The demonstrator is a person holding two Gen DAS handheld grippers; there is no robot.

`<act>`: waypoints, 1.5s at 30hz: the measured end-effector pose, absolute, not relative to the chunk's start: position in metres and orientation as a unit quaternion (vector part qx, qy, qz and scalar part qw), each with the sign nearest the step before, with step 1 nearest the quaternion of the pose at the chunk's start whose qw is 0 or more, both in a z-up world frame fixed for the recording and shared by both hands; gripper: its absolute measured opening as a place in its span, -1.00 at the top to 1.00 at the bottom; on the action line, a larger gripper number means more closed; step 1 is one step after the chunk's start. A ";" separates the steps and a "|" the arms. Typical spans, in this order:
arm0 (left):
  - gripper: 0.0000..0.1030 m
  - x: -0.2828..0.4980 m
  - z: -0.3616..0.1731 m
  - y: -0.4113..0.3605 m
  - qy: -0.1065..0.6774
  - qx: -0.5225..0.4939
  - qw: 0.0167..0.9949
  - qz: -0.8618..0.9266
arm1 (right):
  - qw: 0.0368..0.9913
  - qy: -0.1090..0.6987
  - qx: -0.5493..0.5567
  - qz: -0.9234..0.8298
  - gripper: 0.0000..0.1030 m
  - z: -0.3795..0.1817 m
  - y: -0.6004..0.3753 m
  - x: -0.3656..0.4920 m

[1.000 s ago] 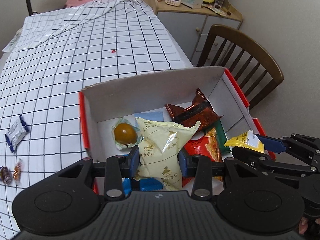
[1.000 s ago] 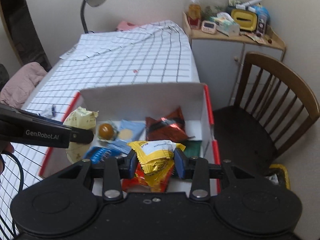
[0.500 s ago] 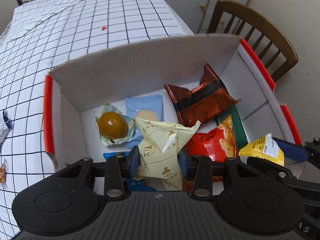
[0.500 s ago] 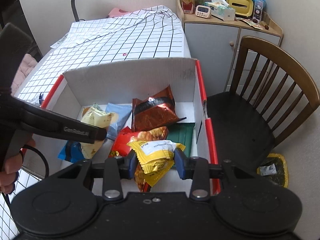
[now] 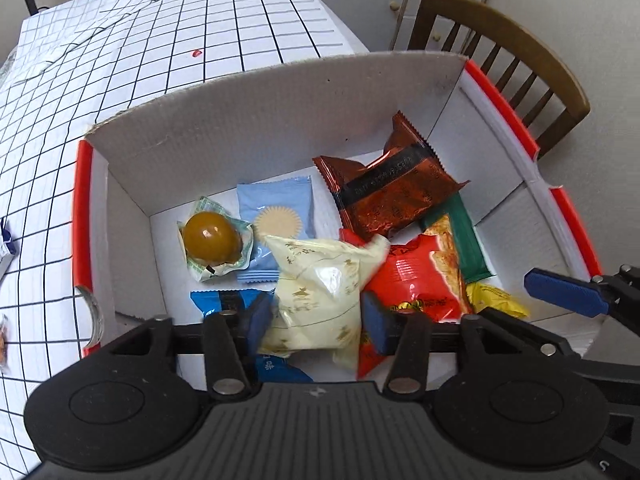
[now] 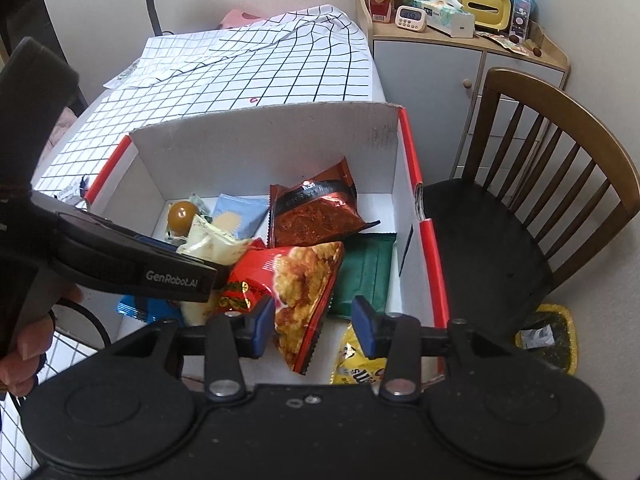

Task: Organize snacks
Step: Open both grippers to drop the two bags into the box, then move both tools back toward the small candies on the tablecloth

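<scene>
A white cardboard box point(image 5: 280, 112) with red edges holds several snack packets. My left gripper point(image 5: 316, 324) hangs low inside it and its jaws are opening. The cream packet point(image 5: 320, 296) lies between them on the other snacks, and the pads stand just off its sides. My right gripper point(image 6: 312, 328) is also opening, with nothing gripped, above the red packet point(image 6: 296, 276). The yellow packet point(image 6: 356, 364) lies on the box floor under its right finger. In the left wrist view the yellow packet point(image 5: 492, 300) sits beside the right gripper's blue pad point(image 5: 564, 292).
Also in the box are a brown packet point(image 5: 392, 192), a green one point(image 5: 464, 240), a light blue one point(image 5: 276, 216) and a round wrapped sweet point(image 5: 210, 238). A wooden chair point(image 6: 560, 160) stands right of the box. A checked tablecloth point(image 5: 120, 60) stretches behind it, and a cabinet point(image 6: 440, 64) stands beyond.
Both grippers sank into the box and their jaws widened. The yellow packet dropped from the right gripper to the box floor. The left pads came off the cream packet.
</scene>
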State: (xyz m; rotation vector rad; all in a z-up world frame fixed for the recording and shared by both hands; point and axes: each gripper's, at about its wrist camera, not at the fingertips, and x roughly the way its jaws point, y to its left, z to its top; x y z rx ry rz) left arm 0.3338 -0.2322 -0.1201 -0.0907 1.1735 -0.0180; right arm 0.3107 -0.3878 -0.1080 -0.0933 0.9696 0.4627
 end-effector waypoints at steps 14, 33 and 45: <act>-0.16 0.294 -0.072 -0.220 0.504 -0.059 0.862 -0.015 | 0.867 0.434 -0.017 0.245 -0.38 -0.073 -0.394 0.285; -0.42 0.201 -0.001 -0.166 0.422 -0.085 0.903 0.008 | 0.875 0.373 -0.020 0.308 -0.84 -0.012 -0.351 0.233; -0.71 0.155 0.002 -0.079 0.399 -0.117 0.909 0.037 | 0.867 0.363 -0.033 0.339 -0.98 -0.005 -0.278 0.207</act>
